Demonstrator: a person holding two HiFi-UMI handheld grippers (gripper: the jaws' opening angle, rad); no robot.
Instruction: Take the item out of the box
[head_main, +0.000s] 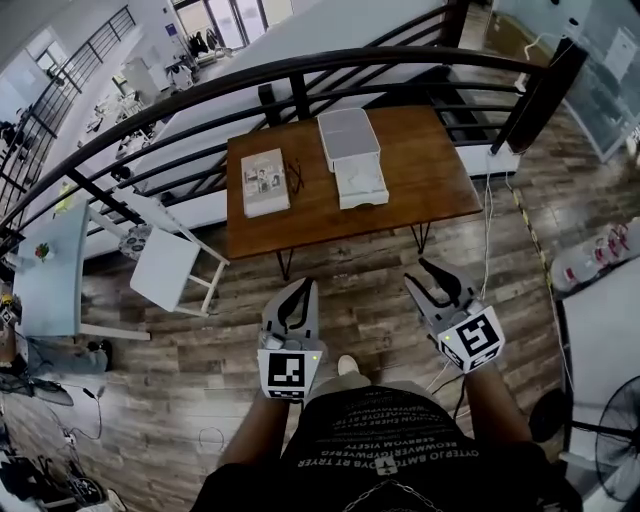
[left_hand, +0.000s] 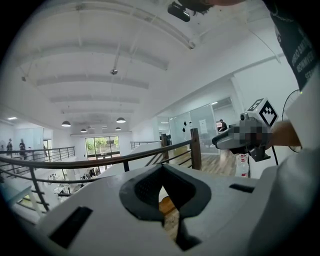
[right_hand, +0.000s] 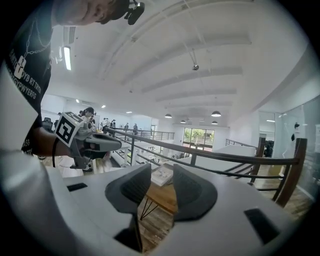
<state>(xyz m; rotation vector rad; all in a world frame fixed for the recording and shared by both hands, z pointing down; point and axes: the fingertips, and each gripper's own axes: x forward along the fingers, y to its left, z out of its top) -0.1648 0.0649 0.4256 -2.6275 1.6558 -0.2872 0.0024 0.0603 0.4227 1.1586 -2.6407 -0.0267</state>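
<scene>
1. A brown wooden counter stands at 12 o'clock from the person, close against a black railing.
2. The box, white and grey, lies on the counter at about 1 o'clock from the counter's middle. It appears to lie open, with the lid part toward the railing and the tray part toward the person. What lies in the tray cannot be made out from here.
3. A booklet lies flat at 9 o'clock from the box. A small dark thing, too small to name, sits between the two.
4. Both grippers hang over the plank floor at 6 o'clock from the counter, well apart from it and from the box.
5. The left gripper is clenched with its tips together, and nothing is between them.
6. The right gripper is released and empty. Its jaws stand apart, and the counter edge and the booklet show through the gap.
</scene>
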